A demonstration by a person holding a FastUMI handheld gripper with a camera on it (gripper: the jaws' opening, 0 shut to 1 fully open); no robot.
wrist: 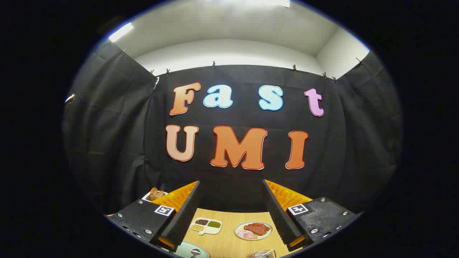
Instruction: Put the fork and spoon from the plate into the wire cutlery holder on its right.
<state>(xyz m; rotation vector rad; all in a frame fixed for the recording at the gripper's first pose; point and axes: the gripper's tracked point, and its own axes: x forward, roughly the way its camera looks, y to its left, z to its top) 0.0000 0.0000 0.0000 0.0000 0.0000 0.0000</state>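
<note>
- Gripper (231,200) held high and level over the wooden table (229,236), looking mostly at the booth wall. Jaws stand wide apart, nothing between them.
- Step in hand, as I judge it: the approach. Neither utensil is picked up yet; no contact with anything.
- Pale green plate (186,251) sits just under my left finger, only its far rim showing. A spoon (195,252) lies on it; I see the bowl end and a short run of handle. From that stub I cannot tell which way the long axis runs.
- Fork: I cannot make it out on the visible sliver of plate.
- Wire cutlery holder (264,254) lies to the right of the plate, near my right finger; only its top wires are in sight.
- Beyond the fingers, well apart from the task things: a divided dish of beans (206,226) and a plate of meat slices (253,230). A toast rack (155,194) stands off past the left finger.
- Next move, my judgement: tip the gripper down and draw back until the whole plate is visible, read the spoon's handle line, then set the jaws across it.
</note>
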